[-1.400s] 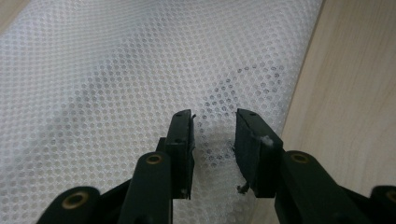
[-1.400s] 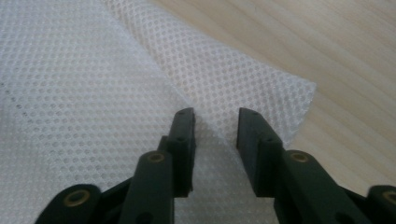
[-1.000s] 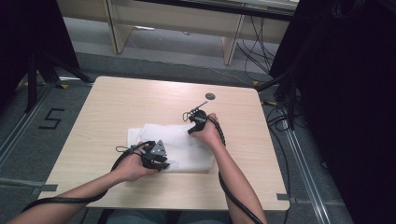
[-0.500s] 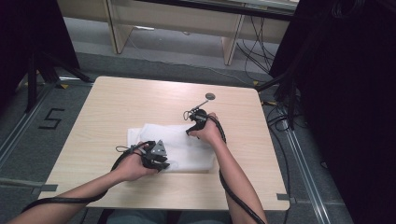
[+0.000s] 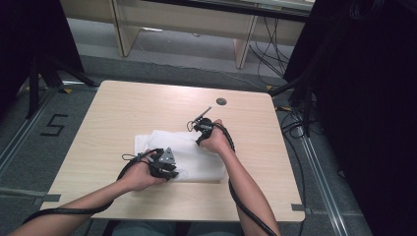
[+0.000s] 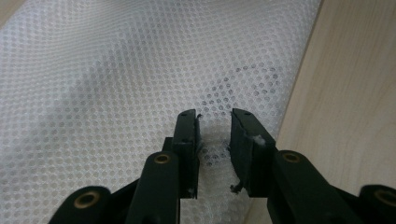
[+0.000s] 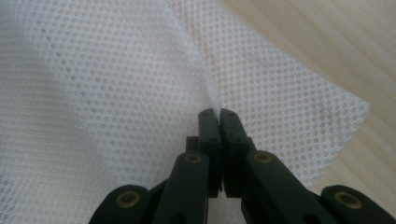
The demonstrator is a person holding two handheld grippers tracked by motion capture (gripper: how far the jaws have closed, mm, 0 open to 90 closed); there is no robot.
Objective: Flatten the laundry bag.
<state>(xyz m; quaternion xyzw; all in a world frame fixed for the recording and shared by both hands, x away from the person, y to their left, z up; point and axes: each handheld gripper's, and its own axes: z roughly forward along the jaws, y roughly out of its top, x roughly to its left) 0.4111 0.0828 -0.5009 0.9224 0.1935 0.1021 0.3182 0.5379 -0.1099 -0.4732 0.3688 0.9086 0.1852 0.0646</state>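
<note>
Left gripper [image 6: 215, 126]: your jaws stand partly apart, tips down on the white perforated mesh cloth [image 6: 116, 93] near its edge. A little puckered mesh lies in the gap between the pads; whether they actually pinch it you cannot tell from here. Bare light wood table [image 6: 355, 93] shows just beyond the right-hand pad.

Risk, left side: if the pads are only resting on the cloth, any lift or pull from the other hand probably drags the sheet out from under them, and the fold goes crooked.

Right gripper [image 7: 218, 114]: your jaws have just been closing and now stand pressed together on a raised crease of the mesh, which peaks right at the tips. A free corner of the cloth lies past the tips, to the right.

Risk, right side: the bite looks thin, taken at the very tips. The open weave may slip out under tension, or you may carry only one layer.

Pose, from the high view: left gripper [image 5: 164, 164] low at the cloth's near edge, forearm coming in flat from the left. Right gripper [image 5: 202, 129] at the far right part of the cloth [image 5: 196, 157], wrist bent, pointing down and away from you.
</note>
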